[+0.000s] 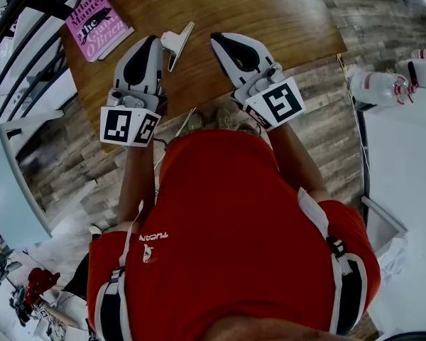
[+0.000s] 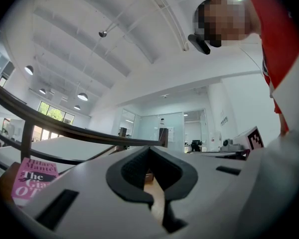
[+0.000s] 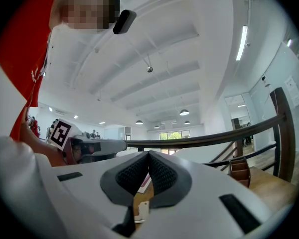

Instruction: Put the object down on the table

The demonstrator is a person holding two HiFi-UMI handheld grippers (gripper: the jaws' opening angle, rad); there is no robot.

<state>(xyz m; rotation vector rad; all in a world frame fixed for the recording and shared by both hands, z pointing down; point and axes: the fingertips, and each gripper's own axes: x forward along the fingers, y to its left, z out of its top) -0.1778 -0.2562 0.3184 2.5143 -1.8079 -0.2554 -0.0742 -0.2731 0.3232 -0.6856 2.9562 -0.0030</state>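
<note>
Round wooden counter carries the white clip, which lies just beside the tip of your left gripper, with your right gripper near, both jaws closed on nothing; it looks light, stiff and smooth, so pinch its flat handles.

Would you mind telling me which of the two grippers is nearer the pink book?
The left gripper: it is on the pink book's side of the wooden table, beside the white clip; the right gripper is beyond that clip.
</note>
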